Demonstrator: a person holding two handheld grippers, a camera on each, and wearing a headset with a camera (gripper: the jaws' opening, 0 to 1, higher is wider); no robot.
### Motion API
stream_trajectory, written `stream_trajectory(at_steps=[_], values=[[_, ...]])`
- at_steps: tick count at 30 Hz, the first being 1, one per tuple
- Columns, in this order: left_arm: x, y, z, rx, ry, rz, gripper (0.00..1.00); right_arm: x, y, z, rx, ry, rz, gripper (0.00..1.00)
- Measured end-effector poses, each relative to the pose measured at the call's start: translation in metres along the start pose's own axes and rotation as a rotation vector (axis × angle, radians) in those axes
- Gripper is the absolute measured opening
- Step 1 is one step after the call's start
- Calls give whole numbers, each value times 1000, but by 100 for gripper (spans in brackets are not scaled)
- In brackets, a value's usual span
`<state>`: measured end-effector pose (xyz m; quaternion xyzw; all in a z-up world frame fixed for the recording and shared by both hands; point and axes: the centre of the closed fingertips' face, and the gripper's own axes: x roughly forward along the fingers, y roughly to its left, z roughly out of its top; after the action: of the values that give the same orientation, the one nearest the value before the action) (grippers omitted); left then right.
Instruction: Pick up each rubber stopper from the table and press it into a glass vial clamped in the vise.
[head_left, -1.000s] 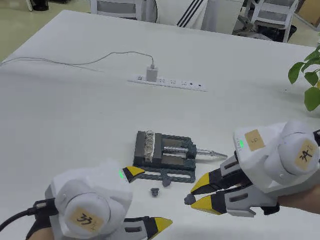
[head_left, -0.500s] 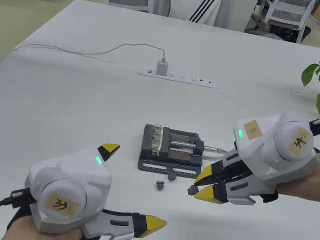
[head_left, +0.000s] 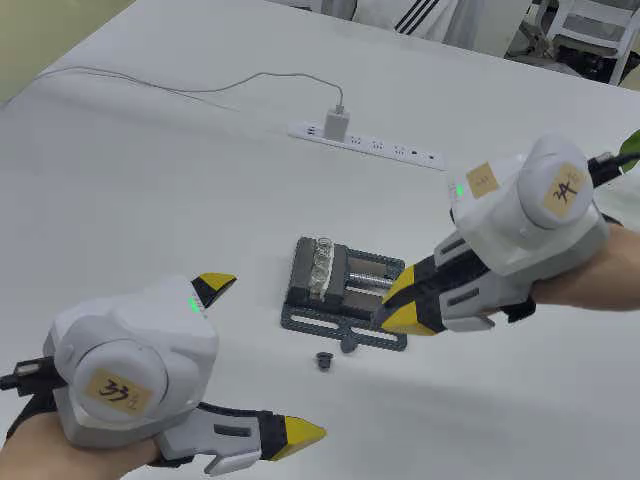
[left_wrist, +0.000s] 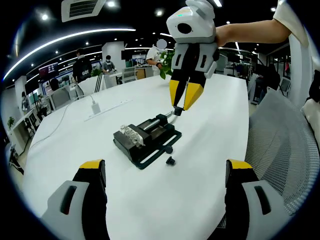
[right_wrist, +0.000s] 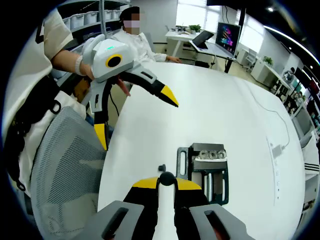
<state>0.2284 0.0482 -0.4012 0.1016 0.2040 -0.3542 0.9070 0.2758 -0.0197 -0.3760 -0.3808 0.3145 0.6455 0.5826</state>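
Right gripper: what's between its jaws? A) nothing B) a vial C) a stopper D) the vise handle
C: in the right gripper view, the right gripper is shut on a dark stopper, pinched at its yellow tips.

A broad white table carries a dark vise. One small rubber stopper lies just in front of the vise, on the near side. Beyond the vise, well apart, lies a white power strip, with a cable trailing leftward from its charger.
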Motion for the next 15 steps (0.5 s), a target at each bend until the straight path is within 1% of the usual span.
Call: stream_trajectory(at_steps=[2, 3, 6, 10, 14, 15], values=[[0, 0, -1, 0, 5, -1, 99, 1, -8, 2, -9, 17, -3, 7], [0, -1, -3, 0, 10, -4, 99, 1, -14, 4, -28, 32, -6, 7], [0, -2, -4, -2, 16, -9, 98, 1, -26, 11, -42, 41, -9, 7], [-1, -3, -4, -11, 11, -7, 97, 5, -45, 17, -71, 61, -15, 7], [0, -2, -4, -14, 11, -2, 98, 7, -58, 22, -98, 87, -13, 7], [-1, -1, -3, -15, 7, 5, 98, 9, -64, 25, -103, 91, -9, 7]])
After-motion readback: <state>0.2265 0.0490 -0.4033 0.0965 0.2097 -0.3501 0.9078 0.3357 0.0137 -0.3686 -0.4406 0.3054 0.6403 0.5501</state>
